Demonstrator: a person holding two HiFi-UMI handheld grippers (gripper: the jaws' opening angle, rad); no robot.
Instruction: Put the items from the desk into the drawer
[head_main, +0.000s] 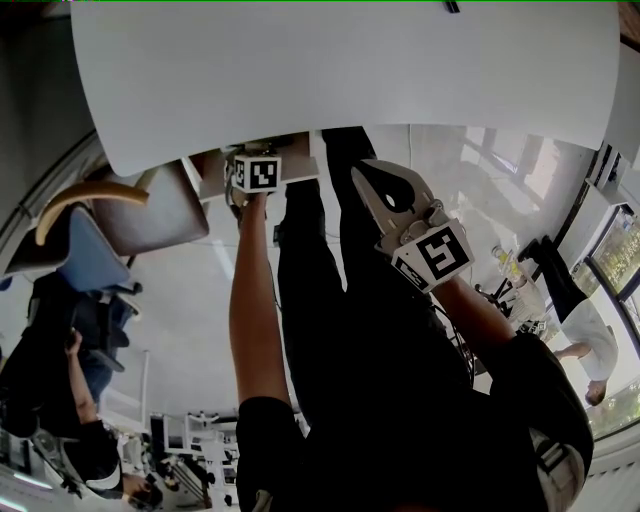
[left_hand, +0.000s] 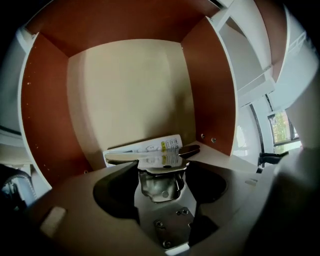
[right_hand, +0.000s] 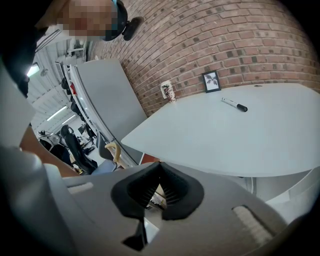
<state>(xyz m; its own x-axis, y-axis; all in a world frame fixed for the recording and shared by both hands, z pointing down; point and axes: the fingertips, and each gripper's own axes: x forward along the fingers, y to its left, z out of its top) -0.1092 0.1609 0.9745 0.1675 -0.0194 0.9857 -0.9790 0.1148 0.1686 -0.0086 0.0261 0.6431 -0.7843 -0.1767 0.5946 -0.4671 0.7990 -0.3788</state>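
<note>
Slippage is the nearest hazard. The left gripper (left_hand: 159, 160) is clamped on the near edge of a flat white item with printed marks (left_hand: 150, 148), and only a narrow part of that edge is pinched, so the item could be twisted or lost if it is bumped. The item is held level inside the open drawer (left_hand: 210, 90), low between its red-brown side walls and above its pale floor; whether it touches the floor cannot be told. If the jaws are opened while the item hangs high, it may be dropped hard or left slanted against the back. If the gripper is swung sideways on the way out, a side wall could be struck.

The right gripper (right_hand: 160, 189) is closed with nothing seen between its pads, and it is held below the edge of the white desk (right_hand: 240, 135). A lift without care could knock it against the underside of that edge.

Farther off, a black-capped marker (right_hand: 234, 104) lies on the desk and is judged likely to roll if nudged. Beyond it, a paper cup (right_hand: 168, 92) and a small framed picture (right_hand: 211, 81) stand by the brick wall, and either could be tipped by a hasty reach.
</note>
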